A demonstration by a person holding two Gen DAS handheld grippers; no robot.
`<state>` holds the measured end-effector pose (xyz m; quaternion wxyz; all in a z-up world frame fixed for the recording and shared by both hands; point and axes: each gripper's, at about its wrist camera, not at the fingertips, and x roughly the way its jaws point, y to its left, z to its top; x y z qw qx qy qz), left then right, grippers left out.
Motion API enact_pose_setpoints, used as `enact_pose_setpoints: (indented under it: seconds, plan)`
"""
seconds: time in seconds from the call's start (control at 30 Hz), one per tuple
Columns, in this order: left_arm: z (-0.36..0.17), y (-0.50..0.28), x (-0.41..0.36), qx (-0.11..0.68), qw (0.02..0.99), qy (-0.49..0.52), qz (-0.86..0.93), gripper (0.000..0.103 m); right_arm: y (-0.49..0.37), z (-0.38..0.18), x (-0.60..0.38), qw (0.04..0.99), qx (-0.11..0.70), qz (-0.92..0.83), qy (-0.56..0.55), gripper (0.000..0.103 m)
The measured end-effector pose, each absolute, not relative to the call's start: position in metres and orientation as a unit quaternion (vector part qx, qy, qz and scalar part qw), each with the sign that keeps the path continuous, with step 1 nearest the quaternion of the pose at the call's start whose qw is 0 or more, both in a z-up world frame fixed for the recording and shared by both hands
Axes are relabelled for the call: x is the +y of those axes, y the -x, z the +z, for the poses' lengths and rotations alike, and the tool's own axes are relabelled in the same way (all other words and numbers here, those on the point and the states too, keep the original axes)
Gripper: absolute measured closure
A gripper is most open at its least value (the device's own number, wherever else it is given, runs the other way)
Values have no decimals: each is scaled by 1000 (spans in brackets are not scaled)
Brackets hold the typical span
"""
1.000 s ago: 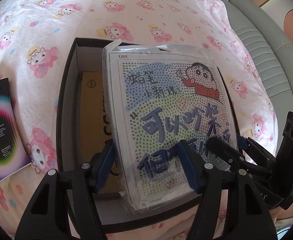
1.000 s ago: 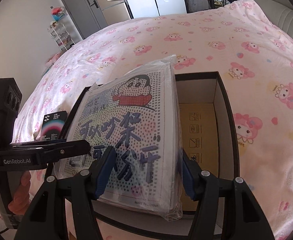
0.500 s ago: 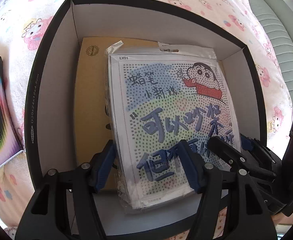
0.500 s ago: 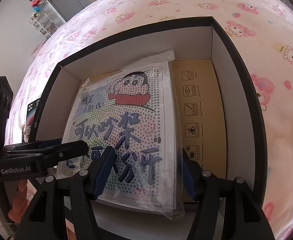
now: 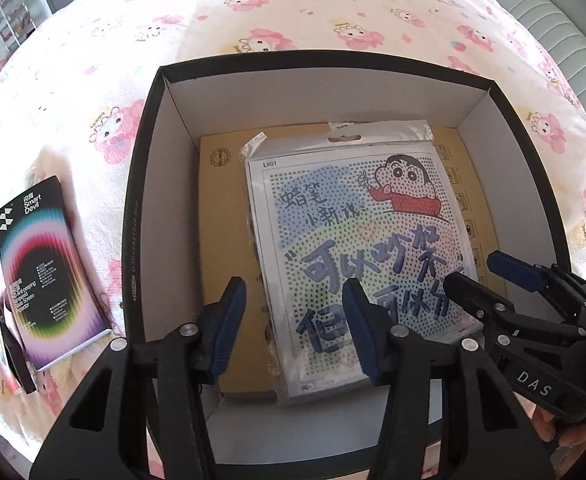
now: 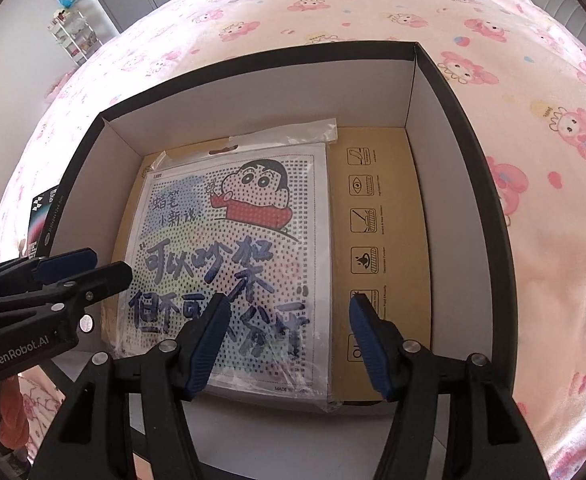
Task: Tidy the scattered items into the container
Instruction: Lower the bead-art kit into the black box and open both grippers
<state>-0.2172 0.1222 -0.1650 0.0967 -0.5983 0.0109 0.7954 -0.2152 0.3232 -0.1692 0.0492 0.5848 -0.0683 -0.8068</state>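
Lying flat inside the black box (image 5: 139, 216) on the bed (image 5: 333, 12), the cartoon bead kit (image 5: 357, 248) rests on a brown carton (image 6: 377, 216). Left claw (image 5: 293, 320) is closing, pads astride the kit's edge without pressing it; right claw (image 6: 289, 340) gapes wide, gripping nothing. Smart Devil pack (image 5: 43, 272) lies outside on the sheet.

We see a black box (image 5: 141, 216) with white inner walls, open on the pink bedspread. Inside it, a bagged cartoon bead kit (image 5: 357, 240) lies flat, slightly askew, on 1 brown cardboard pack (image 6: 389, 240). Outside, just beside the box's left wall, a black screen-protector package (image 5: 47, 272) lies flat.
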Motion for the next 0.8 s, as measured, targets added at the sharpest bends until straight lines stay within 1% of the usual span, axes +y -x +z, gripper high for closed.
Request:
enact_pose_setpoints:
  seconds: [0.17,0.27,0.33,0.47,0.6,0.63,0.7,0.8]
  plan:
    - [-152,224,117,-4,105,587,803,55,232,-184,321,59,-76,-765,-637,44]
    - [-150,228,118,10,110,585,803,55,238,-184,317,46,-50,-763,-643,44]
    - [-149,236,120,22,107,581,807,55,242,-185,314,52,-49,-756,-651,44]
    - [-146,240,114,7,104,577,810,55,252,-183,301,57,-47,-753,-654,44]
    - [-147,238,113,6,106,575,811,55,249,-182,291,95,-67,-744,-658,44]
    - [-147,237,112,8,106,575,811,57,249,-182,285,101,-62,-743,-659,44]
    - [-146,238,109,7,103,573,813,57,251,-179,279,101,-48,-748,-654,44]
    - [-146,239,105,3,102,576,811,57,255,-174,287,104,-73,-749,-650,44]
